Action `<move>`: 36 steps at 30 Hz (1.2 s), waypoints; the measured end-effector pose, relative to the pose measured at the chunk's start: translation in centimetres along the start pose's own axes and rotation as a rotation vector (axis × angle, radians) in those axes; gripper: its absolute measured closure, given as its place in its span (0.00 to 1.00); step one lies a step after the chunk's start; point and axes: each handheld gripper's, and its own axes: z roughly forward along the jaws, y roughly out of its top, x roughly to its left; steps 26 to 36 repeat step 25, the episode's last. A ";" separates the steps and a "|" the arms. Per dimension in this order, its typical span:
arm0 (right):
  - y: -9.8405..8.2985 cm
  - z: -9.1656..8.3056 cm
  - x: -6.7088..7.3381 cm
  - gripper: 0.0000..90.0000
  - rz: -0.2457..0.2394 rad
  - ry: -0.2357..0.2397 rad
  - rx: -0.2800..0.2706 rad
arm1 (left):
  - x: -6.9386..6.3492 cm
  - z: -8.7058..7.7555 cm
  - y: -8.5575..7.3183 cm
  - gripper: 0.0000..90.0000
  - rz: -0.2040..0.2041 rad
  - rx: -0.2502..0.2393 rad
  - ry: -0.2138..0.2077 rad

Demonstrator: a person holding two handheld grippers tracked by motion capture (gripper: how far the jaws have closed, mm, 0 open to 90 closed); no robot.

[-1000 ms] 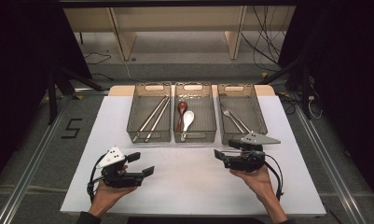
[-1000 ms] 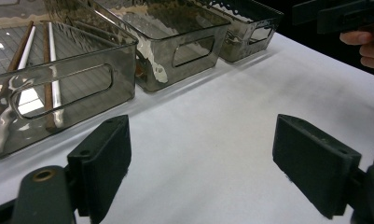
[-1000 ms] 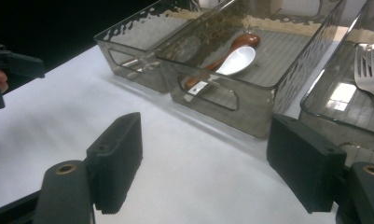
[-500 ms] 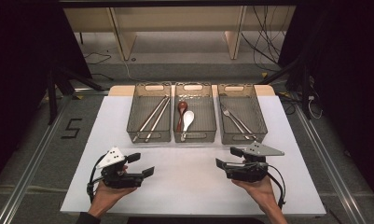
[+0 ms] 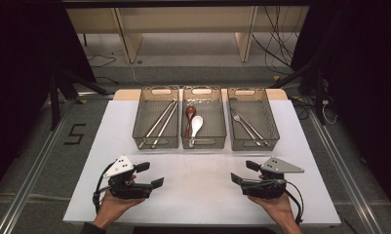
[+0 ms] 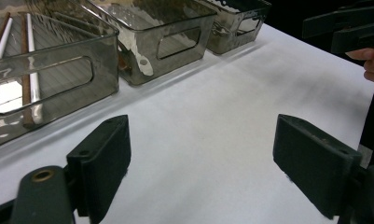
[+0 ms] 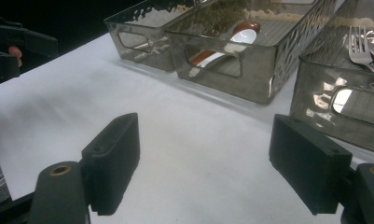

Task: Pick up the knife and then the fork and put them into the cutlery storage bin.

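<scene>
Right tongs (image 5: 243, 172) have slid back from the bins toward the near edge of the counter (image 5: 198, 195) since a second ago, and now sit about level with the left tongs (image 5: 150, 174), which haven't budged. Both pairs are spread wide with nothing between the jaws — you can see plain white counter through the gap in each gripper view (image 6: 201, 168) (image 7: 203, 163).

Using the middle bin (image 5: 204, 141) as the landmark: it's one of three smoky see-through bins in a row at the far side of the counter, and it holds a brown spoon (image 5: 189, 117) and a white spoon (image 5: 196, 125) lying side by side, touching or nearly so. Left bin (image 5: 155, 144) sits just beside it, with long chopsticks (image 5: 160, 123) lying lengthwise. Right bin (image 5: 253, 144) is just on the other side and has a fork (image 5: 244, 126) in it, with at least one more metal piece next to it — can't tell exactly what.

Both tongs are well on the near side of the middle bin, left pair off toward its left, right pair off toward its right, jaws pointing inward at each other over bare counter. Neither touches a bin.
</scene>
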 end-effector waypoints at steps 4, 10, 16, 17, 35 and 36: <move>-0.3 -0.2 0.1 0.27 -0.007 -0.010 0.012 | -0.1 0.1 -0.1 0.20 0.000 0.012 -0.006; -0.6 -0.4 -0.1 0.27 0.001 -0.013 0.009 | 0.0 0.1 -0.1 0.20 0.000 0.010 -0.008; -0.5 -0.7 -0.2 0.27 0.013 -0.021 -0.006 | 0.0 0.1 -0.1 0.20 -0.001 0.007 -0.007; -0.5 -0.7 -0.2 0.27 0.013 -0.021 -0.008 | 0.0 0.1 -0.1 0.20 -0.001 0.007 -0.006; -0.5 -0.5 -0.2 0.27 0.005 -0.021 -0.006 | 0.1 0.0 -0.1 0.20 -0.001 0.006 -0.005; -0.5 -0.5 -0.2 0.27 0.005 -0.021 -0.006 | 0.1 0.0 -0.1 0.20 -0.001 0.006 -0.005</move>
